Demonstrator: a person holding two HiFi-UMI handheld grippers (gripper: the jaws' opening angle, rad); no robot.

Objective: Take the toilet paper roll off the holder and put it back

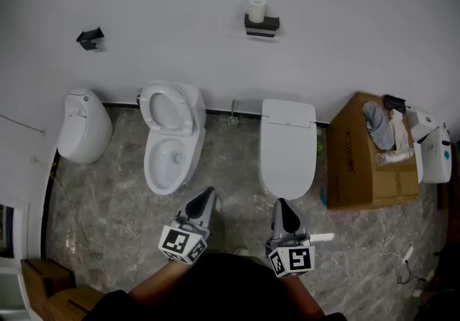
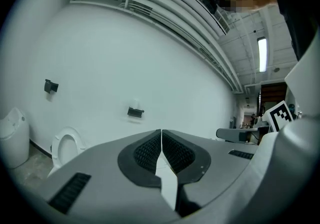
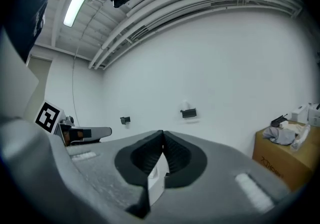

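Note:
A white toilet paper roll [image 1: 257, 9] stands upright on a black wall holder [image 1: 261, 24], high on the white wall between the two toilets. The holder [image 2: 135, 113] is small and far off in the left gripper view, and the holder [image 3: 188, 113] shows likewise in the right gripper view. My left gripper [image 1: 209, 194] is near the floor in front of me, shut with nothing between its jaws. My right gripper [image 1: 282, 206] is beside it, also shut and empty. Both are far from the roll.
An open toilet [image 1: 171, 136] and a closed-lid toilet [image 1: 288, 146] stand against the wall. A white bin [image 1: 84, 127] is at the left. A cardboard box [image 1: 366, 161] with rags is at the right. A second black bracket [image 1: 90, 38] hangs on the wall at the left.

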